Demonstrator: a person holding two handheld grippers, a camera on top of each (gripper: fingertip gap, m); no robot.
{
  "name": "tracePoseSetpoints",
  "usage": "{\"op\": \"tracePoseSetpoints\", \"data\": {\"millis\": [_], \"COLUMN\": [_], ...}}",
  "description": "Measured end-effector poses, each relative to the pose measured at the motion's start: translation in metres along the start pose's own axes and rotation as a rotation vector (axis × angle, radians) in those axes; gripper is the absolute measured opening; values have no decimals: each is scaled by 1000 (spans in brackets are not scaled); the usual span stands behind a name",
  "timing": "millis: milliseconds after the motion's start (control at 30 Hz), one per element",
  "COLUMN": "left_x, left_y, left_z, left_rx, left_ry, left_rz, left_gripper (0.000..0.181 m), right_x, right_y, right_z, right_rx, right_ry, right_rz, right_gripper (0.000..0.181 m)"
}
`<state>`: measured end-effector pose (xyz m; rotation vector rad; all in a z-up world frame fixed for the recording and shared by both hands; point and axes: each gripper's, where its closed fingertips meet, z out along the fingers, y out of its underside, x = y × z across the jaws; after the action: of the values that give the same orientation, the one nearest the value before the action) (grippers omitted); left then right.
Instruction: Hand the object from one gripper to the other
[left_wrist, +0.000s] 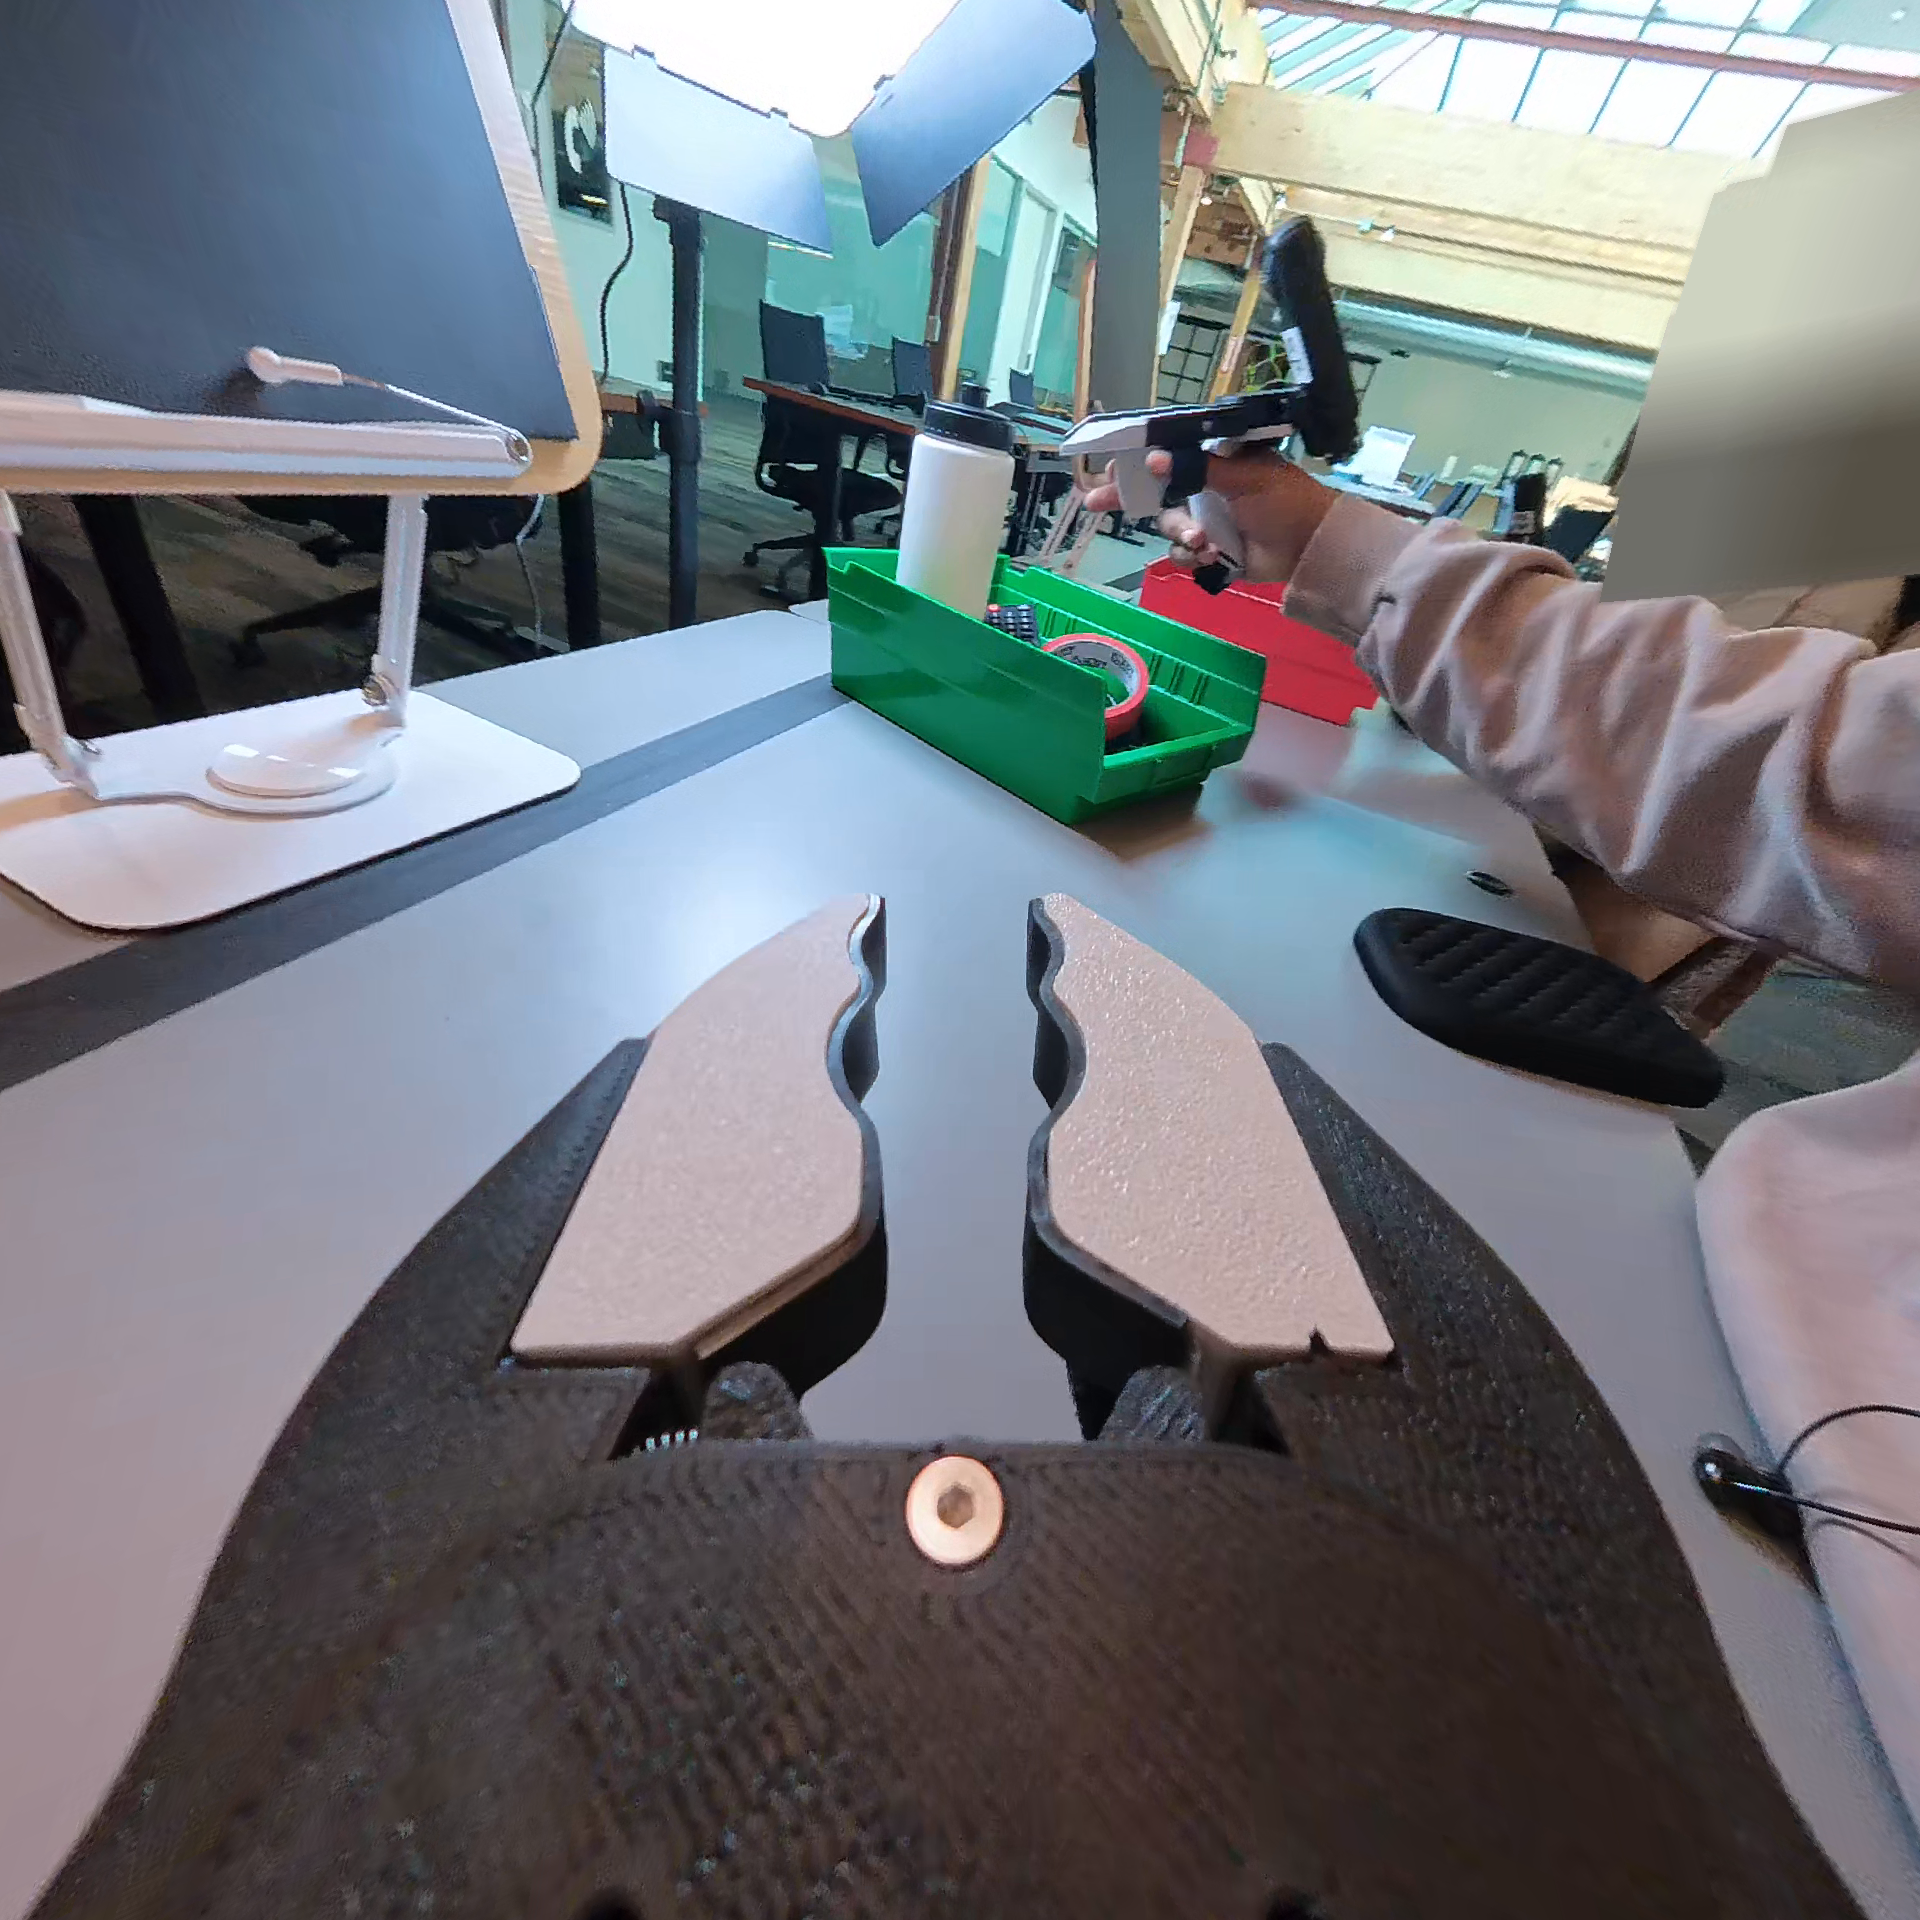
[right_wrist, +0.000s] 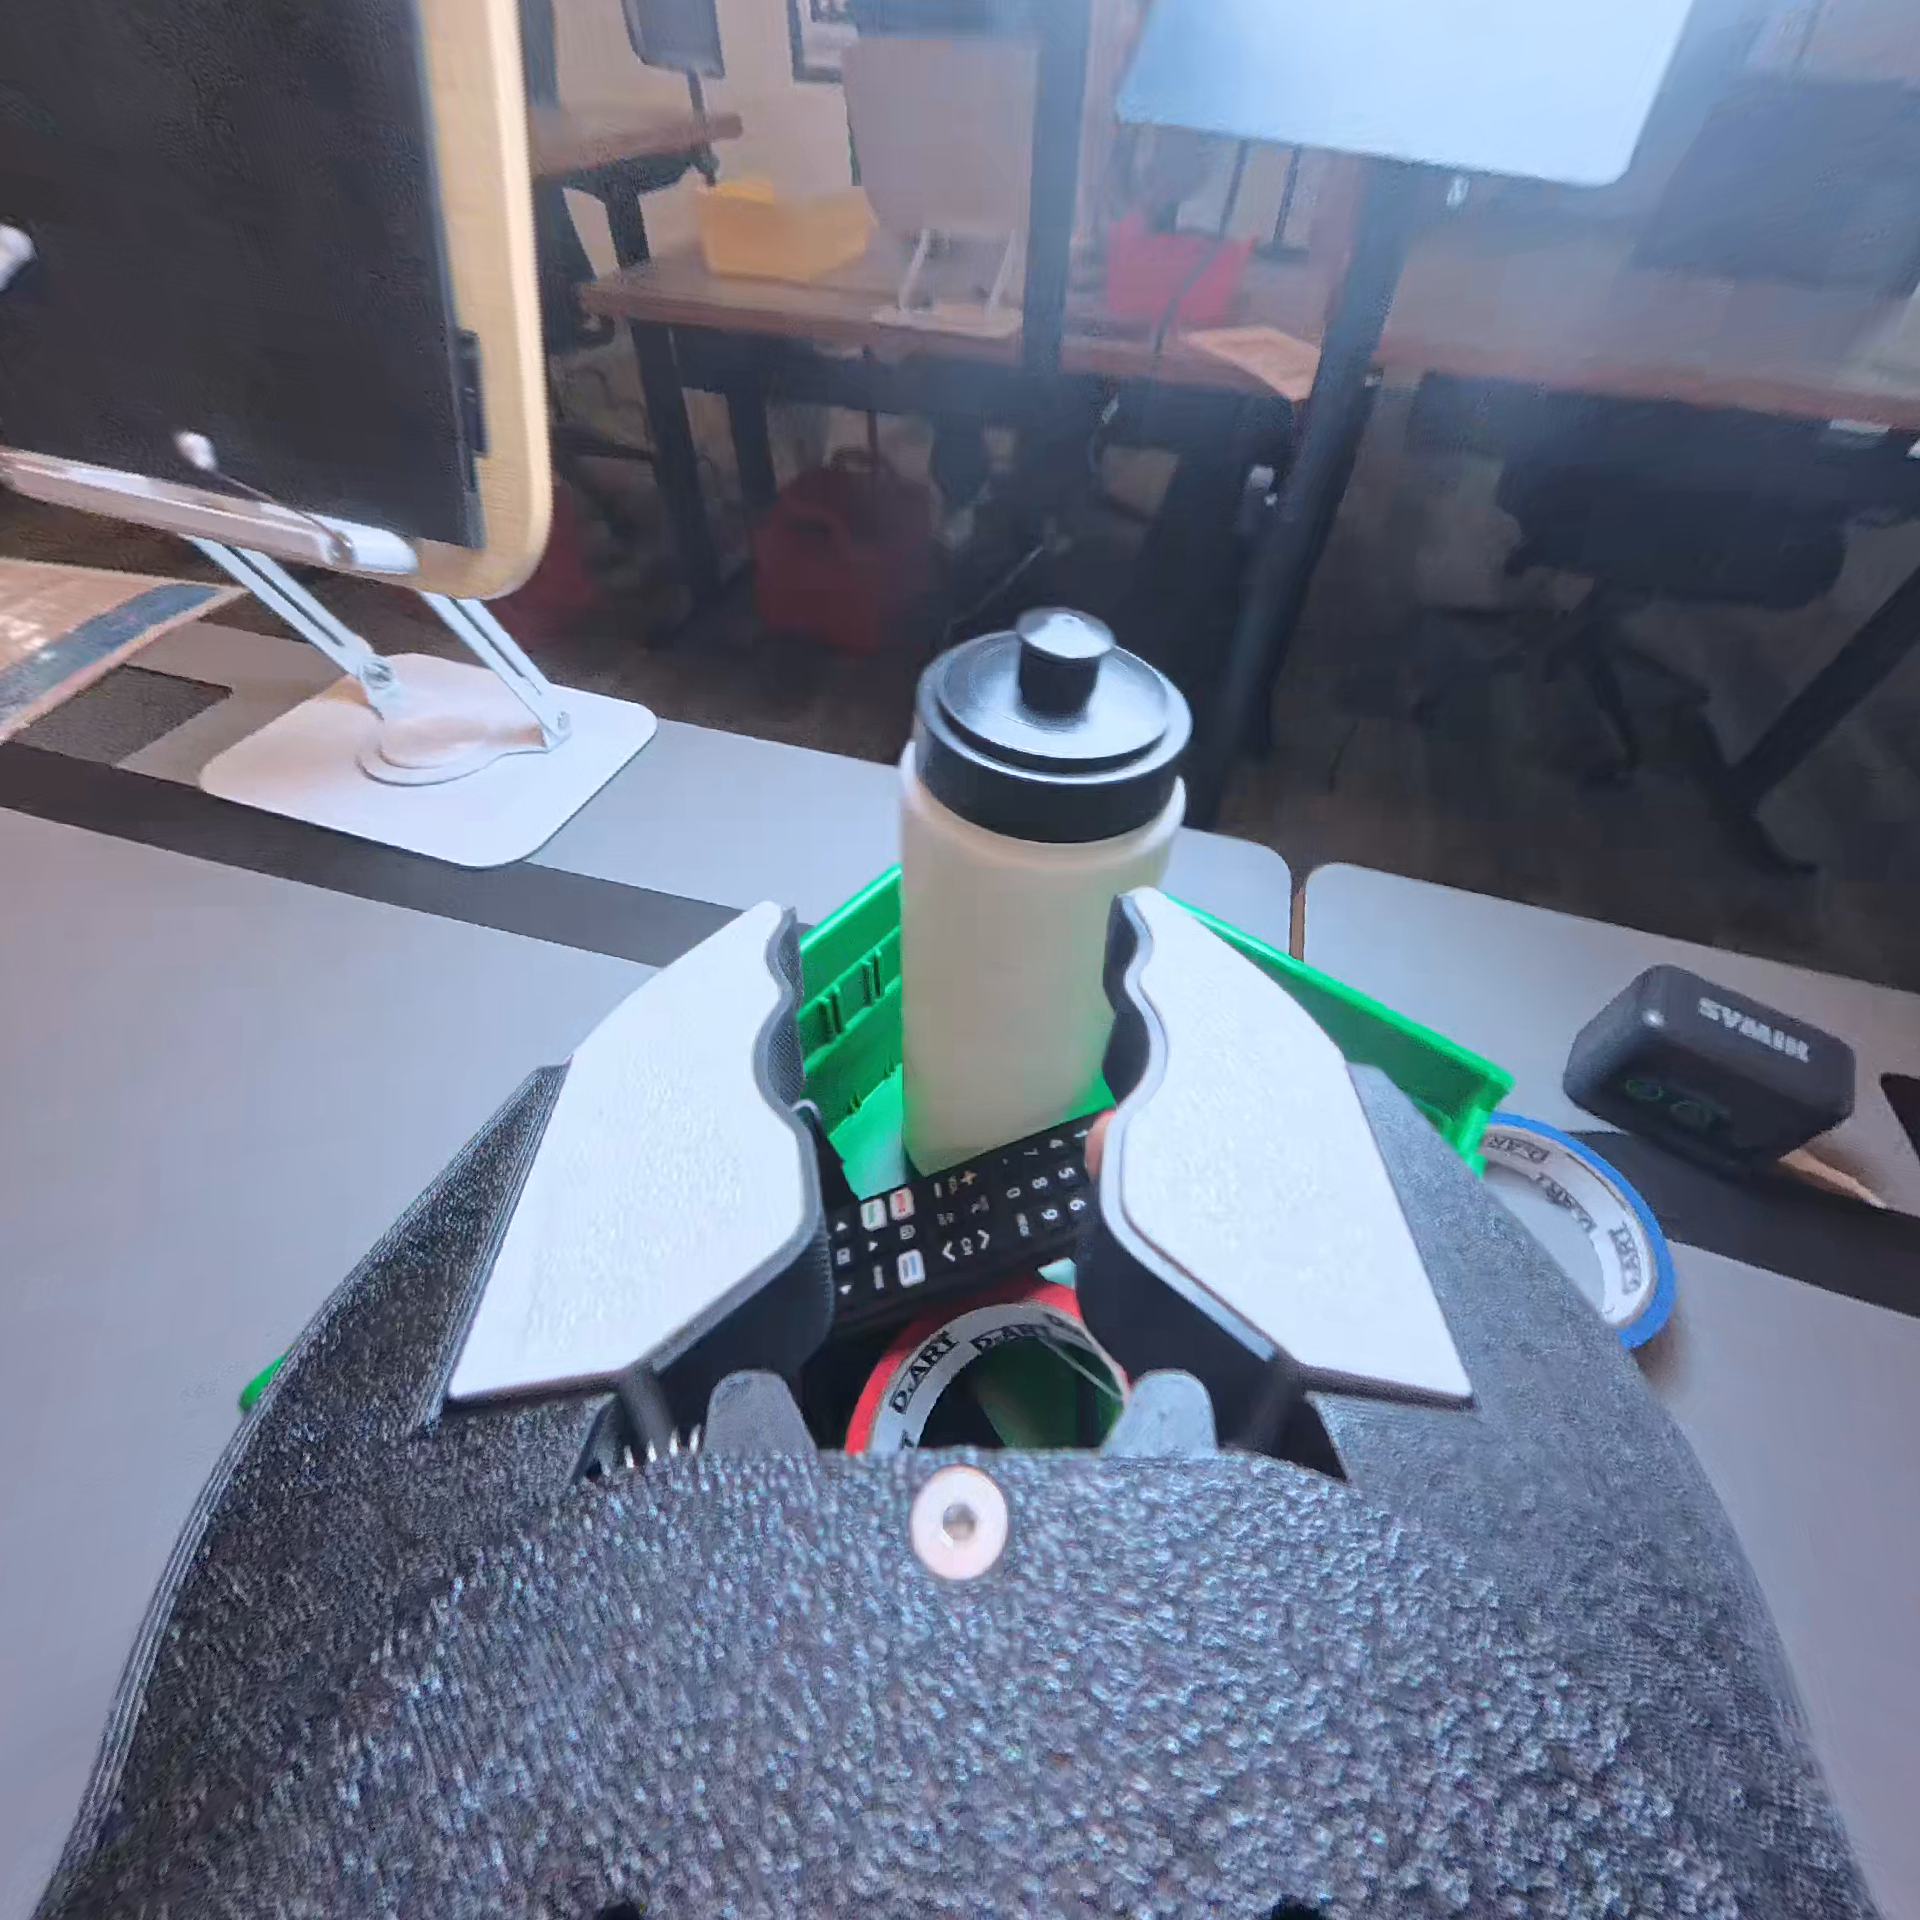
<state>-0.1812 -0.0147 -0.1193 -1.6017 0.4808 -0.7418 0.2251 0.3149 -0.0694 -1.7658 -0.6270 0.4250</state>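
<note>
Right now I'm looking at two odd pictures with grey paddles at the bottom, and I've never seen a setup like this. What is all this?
No robot here: a person holds a hand tool with two grey fingers in each hand. Each picture comes from a camera on one tool, looking along its fingers.

The left gripper rests low over the grey table, open and empty. Farther off you see the person's hand holding the other tool above a green bin.

The right gripper looks down into that bin, fingers open either side of a white bottle with a black cap, not gripping it. Also in the bin: a black remote and a red tape roll. A blue tape roll lies beside it. Nothing is held.
</note>
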Motion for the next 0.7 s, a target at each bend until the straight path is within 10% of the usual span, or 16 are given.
{"op": "tracePoseSetpoints", "data": {"millis": [433,700], "left_x": [-17,-44], "left_y": [-18,-27], "left_z": [-11,-33], "left_rx": [106,116], "left_ry": [-147,-330], "left_rz": [118,214], "left_gripper": [10,2], "right_x": [-227,-268], "right_y": [14,55], "right_z": [-62,-56], "right_rx": [330,365], "right_ry": [-290,-339], "right_rz": [-118,-125], "right_gripper": [17,0]}}
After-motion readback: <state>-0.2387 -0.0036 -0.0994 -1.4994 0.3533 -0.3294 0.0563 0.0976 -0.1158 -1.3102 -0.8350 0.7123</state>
